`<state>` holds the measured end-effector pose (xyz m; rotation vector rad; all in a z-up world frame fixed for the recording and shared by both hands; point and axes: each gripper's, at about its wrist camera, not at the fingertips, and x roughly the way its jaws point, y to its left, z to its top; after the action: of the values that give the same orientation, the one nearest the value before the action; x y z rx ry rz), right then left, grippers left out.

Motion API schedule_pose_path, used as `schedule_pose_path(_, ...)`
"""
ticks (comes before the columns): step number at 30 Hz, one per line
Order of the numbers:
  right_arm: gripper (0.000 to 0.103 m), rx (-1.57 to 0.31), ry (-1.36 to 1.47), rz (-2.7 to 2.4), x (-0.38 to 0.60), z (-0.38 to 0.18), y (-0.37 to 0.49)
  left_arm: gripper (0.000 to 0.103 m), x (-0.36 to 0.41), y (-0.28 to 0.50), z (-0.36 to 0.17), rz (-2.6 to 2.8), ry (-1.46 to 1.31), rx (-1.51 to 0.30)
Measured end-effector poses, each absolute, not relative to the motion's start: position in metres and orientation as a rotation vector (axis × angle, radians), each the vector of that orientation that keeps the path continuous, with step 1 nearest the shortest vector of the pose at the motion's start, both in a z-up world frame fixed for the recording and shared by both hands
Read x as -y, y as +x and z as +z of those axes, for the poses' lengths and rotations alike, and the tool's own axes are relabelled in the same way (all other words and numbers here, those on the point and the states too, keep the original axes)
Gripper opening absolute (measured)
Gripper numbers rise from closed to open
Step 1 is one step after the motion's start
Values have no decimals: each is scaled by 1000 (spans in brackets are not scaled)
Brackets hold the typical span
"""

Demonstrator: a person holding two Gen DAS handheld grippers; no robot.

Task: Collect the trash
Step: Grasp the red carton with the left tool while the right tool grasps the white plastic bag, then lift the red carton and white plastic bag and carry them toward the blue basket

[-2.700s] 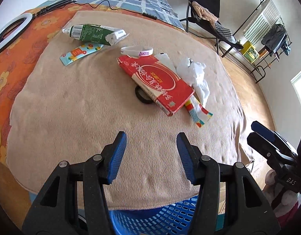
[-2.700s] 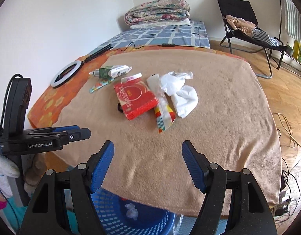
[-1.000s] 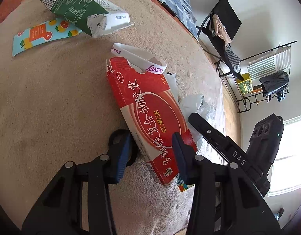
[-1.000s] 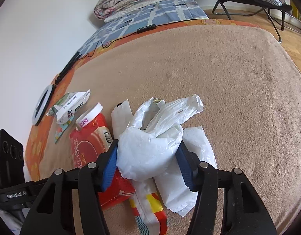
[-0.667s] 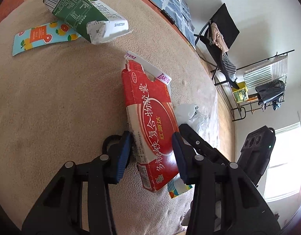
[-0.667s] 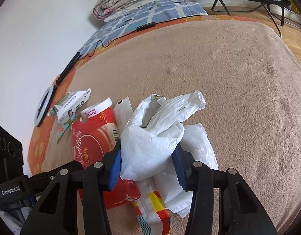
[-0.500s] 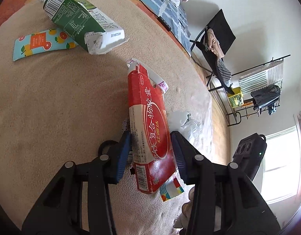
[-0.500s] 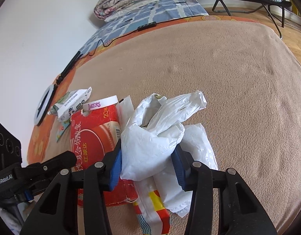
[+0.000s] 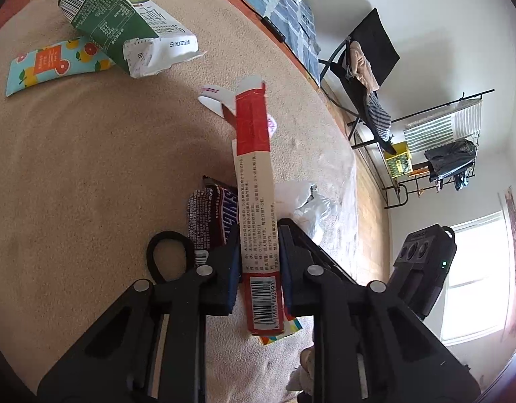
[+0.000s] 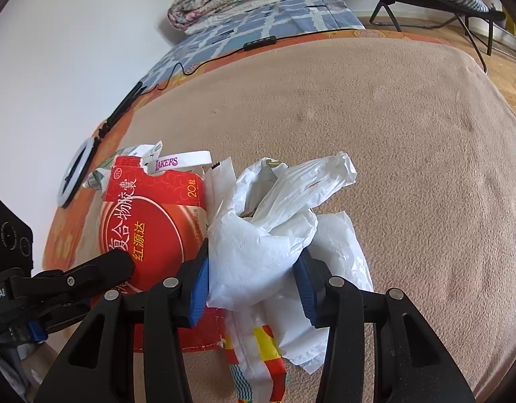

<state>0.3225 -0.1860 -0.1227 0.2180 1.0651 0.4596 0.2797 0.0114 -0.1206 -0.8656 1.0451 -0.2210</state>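
Observation:
My left gripper [image 9: 258, 255] is shut on a flat red medicine box [image 9: 256, 201], held on edge above the beige blanket [image 9: 90, 168]; the box also shows face-on in the right wrist view [image 10: 150, 228]. My right gripper [image 10: 254, 285] is shut on a crumpled white plastic bag [image 10: 258, 241]. Under the lifted box lie a Snickers wrapper [image 9: 214, 218] and a black hair tie [image 9: 167, 255]. A white Lakers wristband [image 10: 180, 161] lies behind the box.
A green milk carton [image 9: 116, 27] and a fruit-print wrapper [image 9: 56, 63] lie at the far left. A colourful striped wrapper [image 10: 258, 362] and more white paper [image 10: 338, 268] lie under the bag. A ring light [image 10: 76, 171], a folding chair [image 9: 365, 63] and a clothes rack [image 9: 442, 141] stand around.
Both grippers came from open above the blanket's near edge to the trash pile. The left one closed on the red box and tipped it up on edge; the right one closed on the white bag.

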Motion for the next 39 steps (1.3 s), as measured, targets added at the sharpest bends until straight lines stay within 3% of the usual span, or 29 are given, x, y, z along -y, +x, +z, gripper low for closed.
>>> schedule_pose_path(21, 42, -982, 137, 449, 201, -86, 288, 17, -23, 215, -111, -217, -780, -1150)
schedule_pose_path(39, 42, -926, 29, 524, 179, -68, 224, 17, -86, 127, -132, -218, -888, -1231)
